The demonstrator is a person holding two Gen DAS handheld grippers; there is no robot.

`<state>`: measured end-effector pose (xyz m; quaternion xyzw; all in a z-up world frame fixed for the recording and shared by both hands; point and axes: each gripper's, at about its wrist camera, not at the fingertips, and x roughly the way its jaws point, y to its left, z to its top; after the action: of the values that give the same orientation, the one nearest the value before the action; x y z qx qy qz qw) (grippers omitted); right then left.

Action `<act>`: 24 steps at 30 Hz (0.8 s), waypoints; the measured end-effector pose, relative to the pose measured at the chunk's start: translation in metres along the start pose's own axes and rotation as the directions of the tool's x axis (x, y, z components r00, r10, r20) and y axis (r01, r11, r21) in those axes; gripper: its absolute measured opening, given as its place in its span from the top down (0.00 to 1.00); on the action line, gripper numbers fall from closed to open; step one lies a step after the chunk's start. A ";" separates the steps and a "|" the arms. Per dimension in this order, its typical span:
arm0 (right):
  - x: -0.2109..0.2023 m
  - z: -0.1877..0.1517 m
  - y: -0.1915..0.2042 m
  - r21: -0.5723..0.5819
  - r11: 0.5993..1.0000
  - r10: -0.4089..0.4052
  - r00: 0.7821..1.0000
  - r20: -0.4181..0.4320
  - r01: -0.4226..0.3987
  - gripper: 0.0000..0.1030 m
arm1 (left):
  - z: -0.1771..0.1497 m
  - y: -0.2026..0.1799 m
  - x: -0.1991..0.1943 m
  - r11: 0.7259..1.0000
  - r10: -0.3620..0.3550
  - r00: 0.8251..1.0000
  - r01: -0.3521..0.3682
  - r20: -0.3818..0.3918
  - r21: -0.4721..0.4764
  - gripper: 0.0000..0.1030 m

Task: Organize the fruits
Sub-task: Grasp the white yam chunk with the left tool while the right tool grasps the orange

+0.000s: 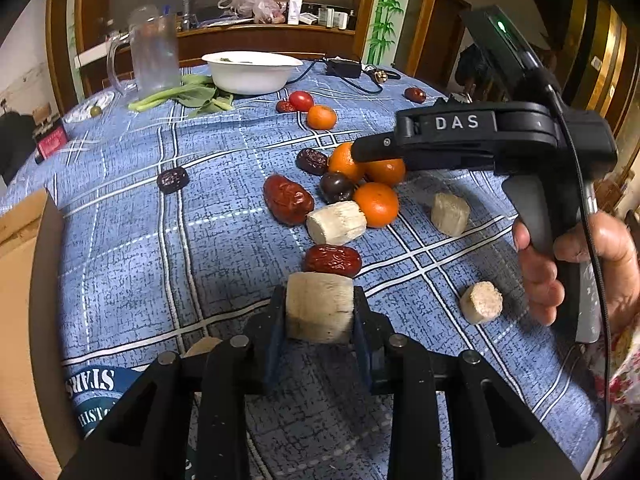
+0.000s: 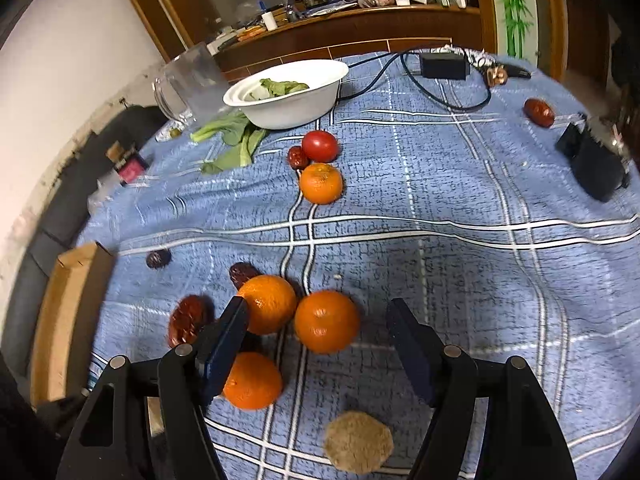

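Note:
My left gripper (image 1: 320,312) is shut on a pale sugarcane chunk (image 1: 319,306) held just above the blue checked tablecloth (image 1: 160,240). Ahead lie red dates (image 1: 288,199), another cane chunk (image 1: 337,222) and three oranges (image 1: 376,204). My right gripper (image 2: 316,344) is open and hovers over those oranges (image 2: 326,320); its fingers straddle one orange without touching it. It shows in the left wrist view (image 1: 360,151) over the orange cluster. A cane chunk (image 2: 358,446) lies below it.
A white bowl (image 1: 250,71) with greens, a clear jug (image 1: 154,50) and leafy greens (image 1: 188,98) stand at the back. A tomato (image 2: 319,146), an orange (image 2: 321,183) and dates lie mid-table. A cardboard box (image 1: 20,280) is at the left edge. A charger and cable (image 2: 442,66) lie far right.

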<state>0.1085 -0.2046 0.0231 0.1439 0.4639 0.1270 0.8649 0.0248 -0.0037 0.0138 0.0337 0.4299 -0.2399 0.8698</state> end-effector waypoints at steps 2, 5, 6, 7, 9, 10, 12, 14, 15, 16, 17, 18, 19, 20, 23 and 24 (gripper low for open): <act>0.001 -0.003 -0.003 0.029 0.998 0.058 0.998 -0.005 -0.058 0.40 | 0.000 0.003 -0.001 1.000 -0.015 1.000 0.015 0.001 -0.016 0.72; -0.004 -0.007 -0.005 0.019 0.998 0.063 0.998 0.001 -0.063 0.40 | -0.001 0.003 -0.002 1.000 -0.024 1.000 0.024 0.005 -0.020 0.72; -0.006 -0.008 -0.004 0.010 0.998 0.058 0.998 0.001 -0.058 0.40 | -0.001 0.002 -0.003 0.999 -0.025 1.000 0.025 0.006 -0.020 0.72; -0.009 -0.011 -0.004 -0.006 0.999 0.044 0.999 0.001 -0.044 0.40 | -0.002 0.002 -0.005 0.999 -0.028 1.000 0.028 0.010 -0.019 0.72; -0.010 -0.014 -0.003 -0.042 0.999 0.004 1.000 0.001 -0.004 0.40 | -0.002 0.002 -0.006 0.999 -0.032 0.999 0.033 0.017 -0.021 0.72; -0.008 -0.015 -0.001 -0.064 0.998 -0.021 1.000 -0.006 0.021 0.40 | -0.002 0.002 -0.007 0.999 -0.033 0.999 0.033 0.020 -0.023 0.72; -0.003 -0.015 0.003 -0.107 0.992 -0.068 0.998 -0.004 0.068 0.41 | -0.002 0.001 -0.007 0.999 -0.035 0.999 0.036 0.020 -0.024 0.72; 0.000 -0.014 0.009 -0.137 0.986 -0.093 0.996 0.003 0.093 0.41 | -0.002 0.001 -0.007 0.999 -0.035 0.999 0.036 0.018 -0.028 0.72; 0.003 -0.012 0.014 -0.168 0.980 -0.106 0.994 0.009 0.106 0.41 | -0.002 0.002 -0.007 0.999 -0.037 0.999 0.038 0.018 -0.031 0.72; 0.004 -0.012 0.018 -0.189 0.975 -0.113 0.993 0.017 0.114 0.46 | -0.002 0.003 -0.007 0.999 -0.040 0.999 0.041 0.018 -0.035 0.72; 0.005 -0.012 0.022 -0.203 0.972 -0.115 0.993 0.022 0.116 0.52 | -0.002 0.004 -0.006 0.998 -0.043 0.999 0.044 0.018 -0.038 0.72; 0.004 -0.012 0.025 -0.209 0.970 -0.122 0.992 0.030 0.125 0.64 | -0.002 0.004 -0.006 0.998 -0.046 0.999 0.046 0.017 -0.042 0.72; 0.003 -0.012 0.026 -0.213 0.967 -0.135 0.990 0.037 0.140 0.67 | -0.002 0.004 -0.006 0.998 -0.047 0.999 0.048 0.016 -0.043 0.72; 0.002 -0.012 0.027 -0.215 0.966 -0.141 0.989 0.040 0.146 0.67 | -0.002 0.005 -0.005 0.998 -0.049 0.999 0.050 0.016 -0.045 0.72; -0.003 -0.017 0.027 -0.203 0.968 -0.142 0.989 0.039 0.147 0.68 | -0.001 0.007 -0.006 0.997 -0.056 0.998 0.057 0.021 -0.052 0.72; -0.007 -0.019 0.027 -0.196 0.969 -0.144 0.988 0.048 0.150 0.68 | -0.002 0.008 -0.006 0.997 -0.058 0.998 0.059 0.023 -0.055 0.72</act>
<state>0.0864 -0.1799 0.0288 0.0238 0.4438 0.1059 0.8895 0.0240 0.0063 0.0162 -0.0058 0.4279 -0.2533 0.8676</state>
